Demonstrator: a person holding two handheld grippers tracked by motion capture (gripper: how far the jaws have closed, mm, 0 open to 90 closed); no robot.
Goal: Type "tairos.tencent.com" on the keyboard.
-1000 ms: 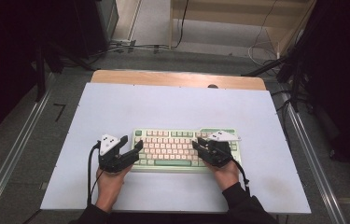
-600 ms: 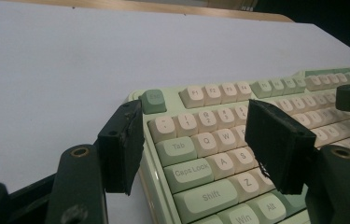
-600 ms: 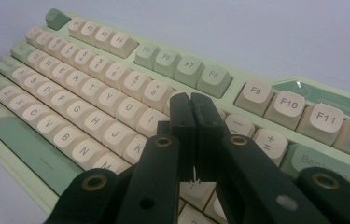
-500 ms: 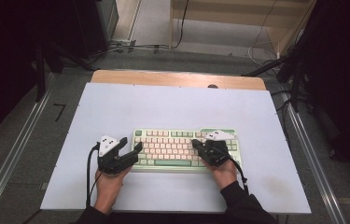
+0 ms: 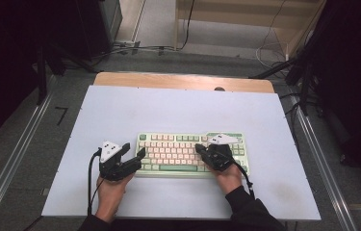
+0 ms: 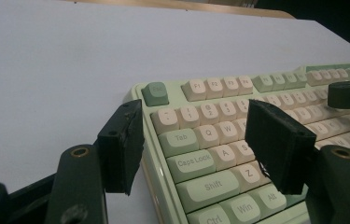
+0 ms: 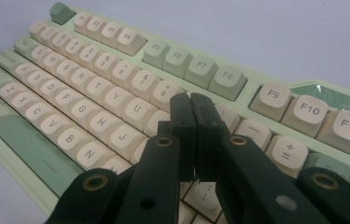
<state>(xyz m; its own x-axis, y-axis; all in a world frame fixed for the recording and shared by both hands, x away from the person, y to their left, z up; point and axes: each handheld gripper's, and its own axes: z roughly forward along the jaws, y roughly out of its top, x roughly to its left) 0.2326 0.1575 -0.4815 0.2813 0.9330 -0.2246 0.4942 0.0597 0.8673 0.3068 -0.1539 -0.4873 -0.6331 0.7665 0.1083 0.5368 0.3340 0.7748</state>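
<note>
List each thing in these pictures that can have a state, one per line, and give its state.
Keyboard: flat on the table, keys facing up.
Left gripper: jaws open, astride the keyboard's left edge, clamping nothing.
Right gripper: jaws shut together, tips over the keys near 9 and 0; contact unclear.
Table: covered by a pale sheet.

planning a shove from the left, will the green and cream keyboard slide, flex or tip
The green and cream keyboard looks like a rigid, thick slab, so it probably won't flex. It lies flat and low on the smooth white table, so it should slide, not tip. The open left gripper straddles its corner.
</note>
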